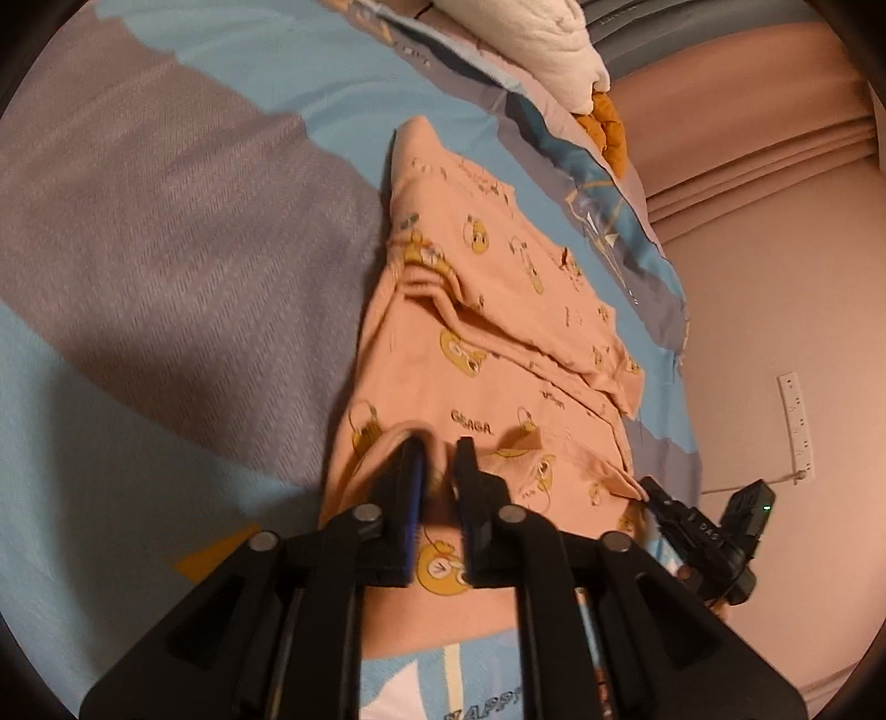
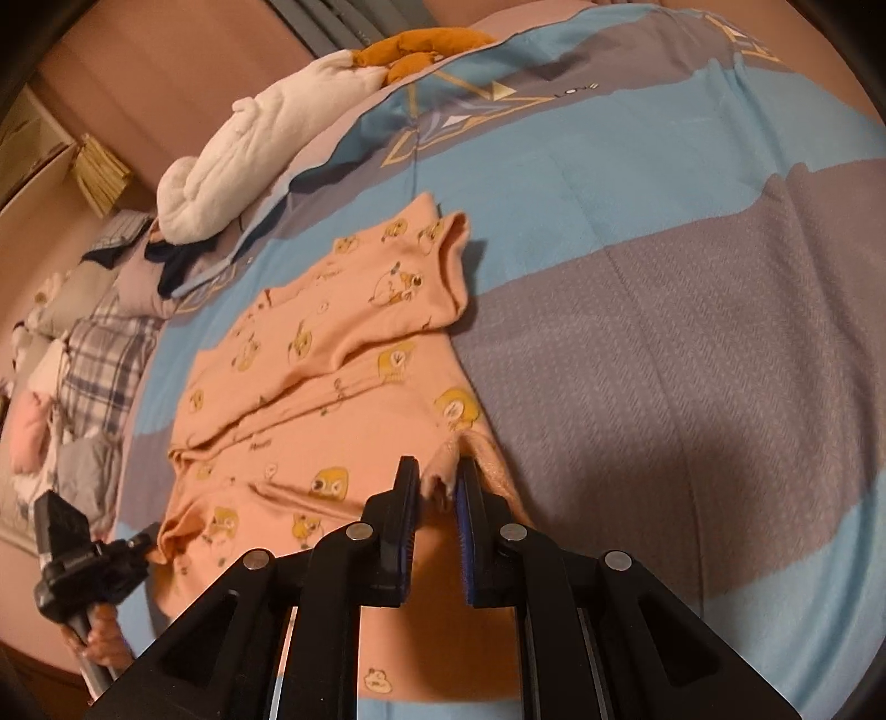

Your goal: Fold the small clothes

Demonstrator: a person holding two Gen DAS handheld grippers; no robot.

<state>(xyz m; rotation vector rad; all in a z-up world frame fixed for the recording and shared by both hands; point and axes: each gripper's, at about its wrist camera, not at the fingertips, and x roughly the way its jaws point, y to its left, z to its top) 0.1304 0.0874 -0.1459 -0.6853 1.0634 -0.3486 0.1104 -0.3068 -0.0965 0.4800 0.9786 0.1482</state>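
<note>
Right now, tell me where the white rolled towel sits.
The white rolled towel lies at the far edge of the bed, beyond the peach garment, touching an orange-brown cloth; upper left in the right wrist view.

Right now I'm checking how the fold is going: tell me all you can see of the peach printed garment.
The peach garment looks like soft knit, printed with yellow cartoon creatures and the word GAGA. It lies on the blue and grey bedspread, a sleeve already folded across its body, wrinkled at the creases. Its near hem is lifted: the right tongs pinch one corner, and the left tongs have a fold of the hem between their fingers at the other.
</note>
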